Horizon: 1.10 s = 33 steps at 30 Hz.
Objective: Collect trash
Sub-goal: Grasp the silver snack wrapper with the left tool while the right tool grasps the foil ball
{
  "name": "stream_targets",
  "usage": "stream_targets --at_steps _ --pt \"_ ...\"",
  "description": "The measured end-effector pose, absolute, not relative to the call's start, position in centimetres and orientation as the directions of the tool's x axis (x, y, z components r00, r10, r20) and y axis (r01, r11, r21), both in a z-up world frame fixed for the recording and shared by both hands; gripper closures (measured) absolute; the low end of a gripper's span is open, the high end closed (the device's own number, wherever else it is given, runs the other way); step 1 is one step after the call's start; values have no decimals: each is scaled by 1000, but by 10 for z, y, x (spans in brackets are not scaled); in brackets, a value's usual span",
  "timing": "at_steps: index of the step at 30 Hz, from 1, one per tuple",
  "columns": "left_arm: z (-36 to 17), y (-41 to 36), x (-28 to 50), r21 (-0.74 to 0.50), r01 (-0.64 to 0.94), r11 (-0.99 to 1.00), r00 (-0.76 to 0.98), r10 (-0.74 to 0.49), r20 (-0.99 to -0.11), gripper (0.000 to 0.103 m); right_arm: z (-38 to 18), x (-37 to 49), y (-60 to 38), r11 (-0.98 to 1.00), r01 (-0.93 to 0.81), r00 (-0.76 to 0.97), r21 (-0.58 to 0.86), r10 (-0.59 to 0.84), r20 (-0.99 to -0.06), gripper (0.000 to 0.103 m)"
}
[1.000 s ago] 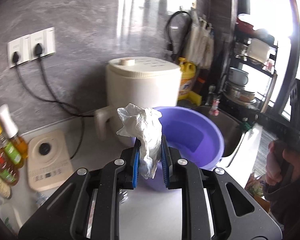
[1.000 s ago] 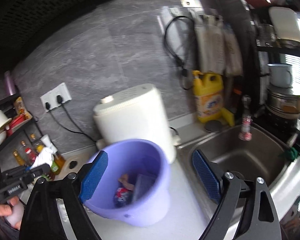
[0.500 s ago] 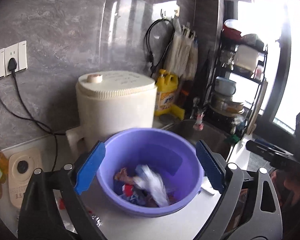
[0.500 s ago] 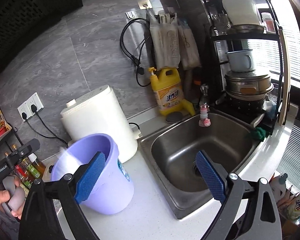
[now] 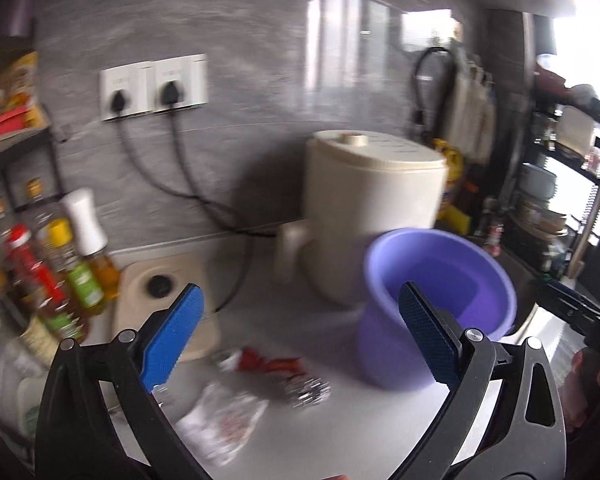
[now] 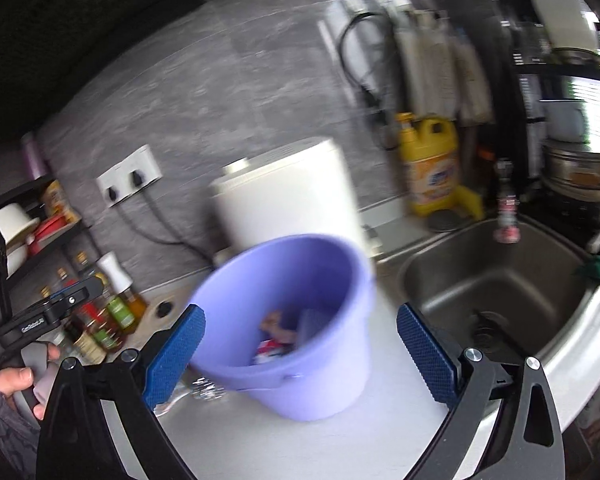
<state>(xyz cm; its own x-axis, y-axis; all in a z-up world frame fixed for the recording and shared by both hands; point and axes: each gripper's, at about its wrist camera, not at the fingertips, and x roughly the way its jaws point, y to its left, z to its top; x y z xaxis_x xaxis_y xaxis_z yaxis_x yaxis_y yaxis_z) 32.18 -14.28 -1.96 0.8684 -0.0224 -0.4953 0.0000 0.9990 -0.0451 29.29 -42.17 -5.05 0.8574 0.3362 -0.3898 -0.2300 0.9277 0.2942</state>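
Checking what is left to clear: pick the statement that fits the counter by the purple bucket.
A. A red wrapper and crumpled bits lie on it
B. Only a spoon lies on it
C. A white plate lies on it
A: the left wrist view shows a red wrapper, a foil-like scrap and a crumpled clear wrapper on the counter beside the purple bucket.

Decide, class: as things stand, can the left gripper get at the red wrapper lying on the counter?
Probably yes. The left gripper is open and empty, and the red wrapper lies on bare counter just ahead, with the purple bucket off to the side.
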Motion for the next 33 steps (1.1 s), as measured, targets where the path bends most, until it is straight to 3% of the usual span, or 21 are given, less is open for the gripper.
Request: stream_targets --at_steps 9,19,24,33 --pt "-26 -92 275 -36 -166 986 848 124 -515 6 -47 290 -366 895 -357 824 269 437 -361 13" --pt "-38 -68 225 -30 -234 972 822 181 -540 6 -51 278 -299 829 -519 754 211 559 -344 22" --pt "-56 -54 210 -51 -267 962 794 189 -578 7 -69 280 -260 790 -581 688 195 604 -402 29" --pt "-88 -34 225 -126 -252 959 759 115 -640 16 -116 296 -229 789 -582 617 195 585 -527 31"
